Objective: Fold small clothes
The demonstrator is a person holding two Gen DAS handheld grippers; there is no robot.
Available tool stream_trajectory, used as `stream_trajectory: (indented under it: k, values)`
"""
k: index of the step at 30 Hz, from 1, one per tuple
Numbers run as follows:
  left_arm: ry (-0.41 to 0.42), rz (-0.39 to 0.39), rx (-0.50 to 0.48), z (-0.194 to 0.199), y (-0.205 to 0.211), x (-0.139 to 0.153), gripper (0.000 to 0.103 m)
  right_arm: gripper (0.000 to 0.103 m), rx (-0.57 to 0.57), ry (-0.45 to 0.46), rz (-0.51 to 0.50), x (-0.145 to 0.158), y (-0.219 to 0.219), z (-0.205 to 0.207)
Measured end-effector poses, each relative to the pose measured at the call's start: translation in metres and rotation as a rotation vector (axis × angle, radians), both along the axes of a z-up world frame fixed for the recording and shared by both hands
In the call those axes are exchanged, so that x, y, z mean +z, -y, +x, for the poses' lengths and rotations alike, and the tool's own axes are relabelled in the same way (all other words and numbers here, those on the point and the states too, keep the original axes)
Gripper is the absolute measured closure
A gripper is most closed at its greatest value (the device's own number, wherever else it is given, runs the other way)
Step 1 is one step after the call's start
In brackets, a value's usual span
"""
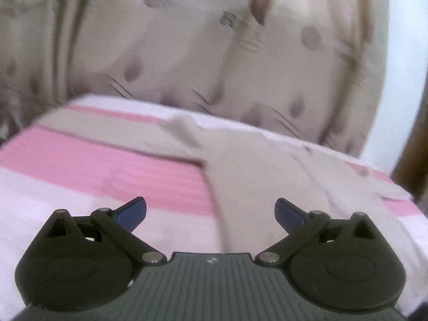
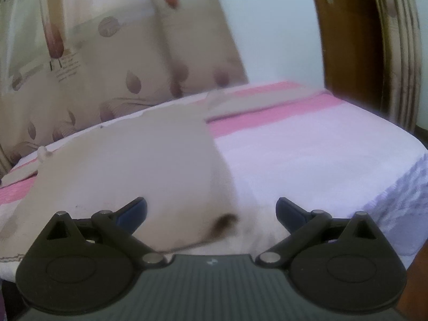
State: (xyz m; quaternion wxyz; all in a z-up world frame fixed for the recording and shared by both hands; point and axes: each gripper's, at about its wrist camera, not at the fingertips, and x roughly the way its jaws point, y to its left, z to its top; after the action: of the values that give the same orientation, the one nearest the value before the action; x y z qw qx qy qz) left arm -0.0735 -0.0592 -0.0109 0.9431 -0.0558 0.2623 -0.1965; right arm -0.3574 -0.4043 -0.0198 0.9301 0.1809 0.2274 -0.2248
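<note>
A small beige garment (image 1: 256, 171) lies spread on a bed with pink and white stripes (image 1: 107, 165). In the left wrist view its near edge runs down between the fingers of my left gripper (image 1: 210, 212), which is open and hovers just above the cloth. The picture is blurred by motion. In the right wrist view the same garment (image 2: 139, 165) fills the left and middle of the bed (image 2: 307, 147). A dark spot (image 2: 224, 220) shows on its near part. My right gripper (image 2: 211, 214) is open over that near edge, nothing pinched between its blue pads.
A beige curtain with a leaf pattern (image 1: 203, 53) hangs behind the bed. A wooden headboard or post (image 2: 345, 32) stands at the right, with a pale wall (image 2: 270, 21) beside it. The bed's right edge (image 2: 396, 187) drops off close to the right gripper.
</note>
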Motion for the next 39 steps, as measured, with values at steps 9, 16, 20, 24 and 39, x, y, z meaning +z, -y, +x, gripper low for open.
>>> stream_trajectory:
  k: [9,16,20,24,39]
  values:
    - [-0.115,0.052,-0.084,-0.029,0.013,-0.012,0.012,0.015,0.080,0.040,0.080,-0.014,0.036,0.003]
    - [-0.193,0.079,-0.081,-0.056,0.001,-0.015,0.015,0.062,0.165,-0.015,0.101,-0.028,0.043,0.026]
    - [-0.133,0.197,-0.073,-0.072,0.021,-0.017,0.048,0.076,0.194,-0.023,0.087,-0.027,0.041,0.031]
    - [-0.158,0.152,-0.094,-0.072,0.032,-0.011,0.092,0.087,0.219,-0.021,0.100,-0.027,0.042,0.030]
    - [-0.056,0.228,-0.077,-0.097,0.023,0.032,0.048,0.091,0.187,0.110,0.272,0.005,0.054,-0.030]
